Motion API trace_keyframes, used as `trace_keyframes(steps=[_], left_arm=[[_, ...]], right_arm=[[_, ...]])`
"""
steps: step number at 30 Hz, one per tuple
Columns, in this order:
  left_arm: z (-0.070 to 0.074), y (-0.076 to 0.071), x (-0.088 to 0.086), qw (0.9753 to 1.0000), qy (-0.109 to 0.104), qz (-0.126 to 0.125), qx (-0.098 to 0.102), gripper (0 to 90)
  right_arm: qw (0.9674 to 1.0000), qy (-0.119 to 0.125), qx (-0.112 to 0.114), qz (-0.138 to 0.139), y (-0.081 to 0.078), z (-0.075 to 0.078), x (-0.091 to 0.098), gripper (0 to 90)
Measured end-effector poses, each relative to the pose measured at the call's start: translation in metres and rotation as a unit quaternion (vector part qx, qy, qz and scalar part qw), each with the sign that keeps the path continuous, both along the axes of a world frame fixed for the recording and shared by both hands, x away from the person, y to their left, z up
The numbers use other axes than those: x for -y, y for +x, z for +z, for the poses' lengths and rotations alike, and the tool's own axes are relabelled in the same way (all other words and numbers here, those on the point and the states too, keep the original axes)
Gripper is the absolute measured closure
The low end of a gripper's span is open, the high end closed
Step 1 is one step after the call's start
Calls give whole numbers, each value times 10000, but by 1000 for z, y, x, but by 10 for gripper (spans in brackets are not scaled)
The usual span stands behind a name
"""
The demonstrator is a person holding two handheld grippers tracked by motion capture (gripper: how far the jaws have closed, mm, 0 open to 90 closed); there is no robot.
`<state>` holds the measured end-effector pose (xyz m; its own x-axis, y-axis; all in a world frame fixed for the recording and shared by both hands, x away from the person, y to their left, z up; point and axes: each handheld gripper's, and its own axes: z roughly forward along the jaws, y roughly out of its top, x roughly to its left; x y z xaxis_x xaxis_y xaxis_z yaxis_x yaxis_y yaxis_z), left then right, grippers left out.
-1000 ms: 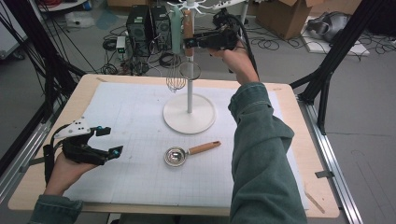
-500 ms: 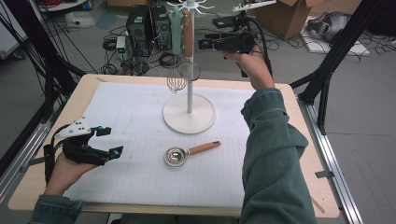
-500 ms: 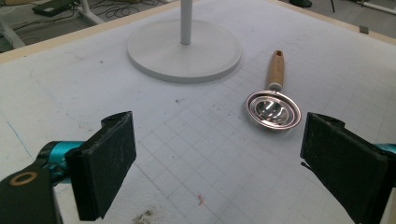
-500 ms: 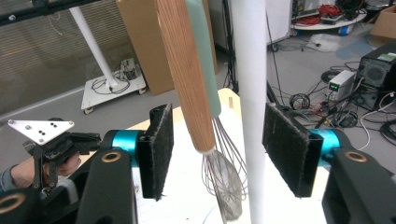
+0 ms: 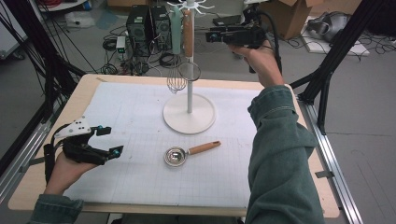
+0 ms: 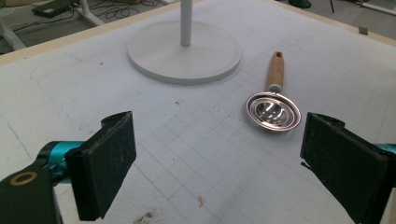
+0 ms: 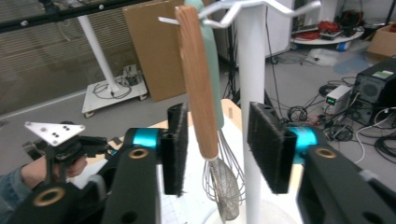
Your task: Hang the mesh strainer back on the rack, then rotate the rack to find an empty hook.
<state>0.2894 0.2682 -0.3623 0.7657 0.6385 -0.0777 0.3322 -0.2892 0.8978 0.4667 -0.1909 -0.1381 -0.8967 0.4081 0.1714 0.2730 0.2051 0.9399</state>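
Note:
A white stand (image 5: 189, 114) rises from the middle of the mat, hooks at its top. From the hooks hang a wooden-handled strainer (image 5: 188, 32) and a mint-handled whisk (image 5: 176, 79). My right gripper (image 5: 211, 35) is held high, just right of the stand top. Its jaws have just been closing and stand apart, pressing on nothing. In the right gripper view the wooden handle (image 7: 198, 79) hangs ahead of that gripper (image 7: 217, 149). A small metal scoop with a wooden handle (image 5: 176, 155) lies on the mat. My left gripper (image 5: 106, 140) rests at the left, open and empty, facing the scoop (image 6: 273, 109).
The white gridded mat (image 5: 130, 177) covers most of the wooden table (image 5: 322, 186). The stand's round base (image 6: 184, 51) and pole (image 7: 252, 93) sit close to the hanging tools. Computer boxes (image 5: 147, 23), cables and a cardboard box (image 5: 285, 14) lie on the floor beyond the far edge.
My right gripper has drawn back to the right and slightly up, away from the hanging wooden handle. The left hand and the scoop have stayed where they were.

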Motion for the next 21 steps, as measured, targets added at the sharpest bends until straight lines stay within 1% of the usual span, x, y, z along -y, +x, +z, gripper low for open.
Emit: trace_keyframes(steps=[1, 6, 8, 9, 10, 11, 12, 16, 18, 21], left_arm=[[0, 0, 0, 10000, 9, -7, 5, 110], [0, 0, 2, 10000, 16, -10, 8, 110], [0, -1, 2, 10000, 25, -10, 8, 110], [0, -1, 3, 10000, 19, -17, 10, 110], [1, -1, 3, 10000, 44, -29, 9, 110], [0, -1, 3, 10000, 23, -30, 4, 110], [0, 0, 3, 10000, 39, -39, 10, 110], [0, 1, 5, 10000, 37, -63, -4, 110], [1, 1, 5, 10000, 43, -69, 9, 110], [2, 1, 4, 9999, 55, -77, 40, 110]], right_arm=[[10000, -14, 17, 20, -1, 2, 0, 611], [9998, -62, 158, 130, -7, 15, 1, 781], [9996, -61, 214, 155, -9, 18, 1, 824], [9996, -38, 233, 171, -9, 18, 1, 829], [9996, -18, 228, 180, -9, 18, 2, 847], [9996, -17, 198, 202, -9, 18, 3, 873], [9995, -53, 223, 196, -9, 18, 3, 894], [9995, -26, 232, 211, -5, 19, 5, 897], [9996, -27, 218, 199, -2, 23, 4, 896], [9994, -29, 273, 214, 2, 30, 3, 896]])
